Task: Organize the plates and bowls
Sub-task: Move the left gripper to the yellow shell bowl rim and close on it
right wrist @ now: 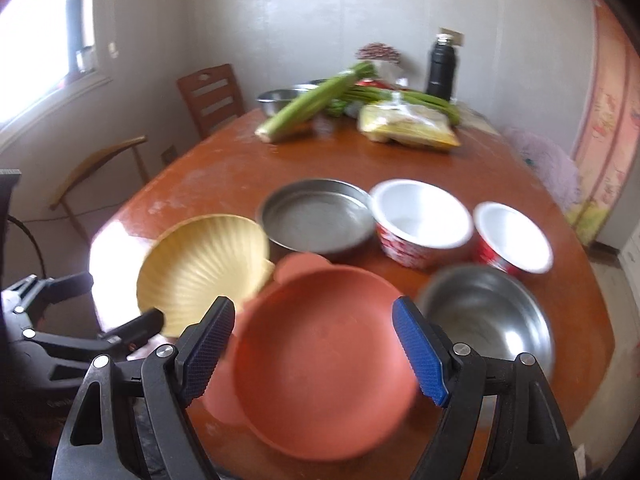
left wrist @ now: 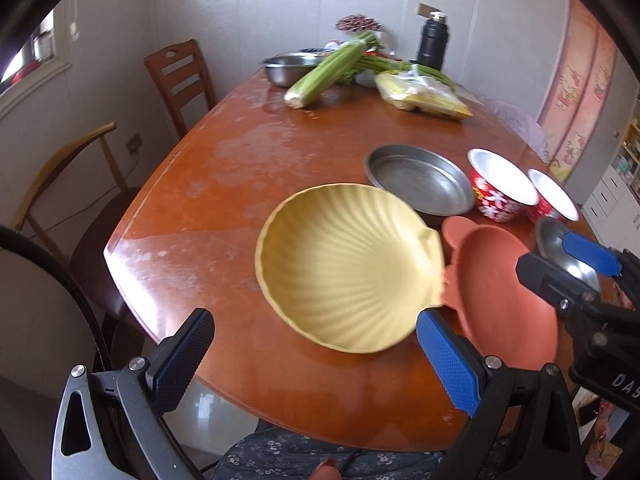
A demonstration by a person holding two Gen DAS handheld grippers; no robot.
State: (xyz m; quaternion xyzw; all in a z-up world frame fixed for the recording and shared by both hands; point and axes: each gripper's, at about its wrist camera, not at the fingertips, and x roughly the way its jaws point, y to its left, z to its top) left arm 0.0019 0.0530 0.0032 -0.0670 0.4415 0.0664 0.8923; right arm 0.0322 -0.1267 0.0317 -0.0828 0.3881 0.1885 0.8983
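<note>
A yellow shell-shaped dish point(left wrist: 348, 268) point(right wrist: 204, 268) sits near the table's front left, its near rim between the spread fingers of my left gripper point(left wrist: 316, 356), which is open. The gripper's right pad point(left wrist: 448, 360) is close to the dish's edge. To the right lies a terracotta plate with ear-like tabs point(left wrist: 504, 288) point(right wrist: 320, 360), and my right gripper point(right wrist: 314, 350) stands open over its near half. Behind them are a round steel pan point(right wrist: 316, 220), two red-and-white bowls point(right wrist: 420, 216) point(right wrist: 512, 236) and a steel bowl point(right wrist: 488, 320).
At the far end of the wooden table point(left wrist: 224, 184) lie celery point(left wrist: 332, 70), a yellow food packet point(left wrist: 424, 96), a steel basin point(left wrist: 288, 66) and a black flask point(left wrist: 434, 42). Two chairs point(left wrist: 180, 76) stand on the left. The table's front edge is just below my grippers.
</note>
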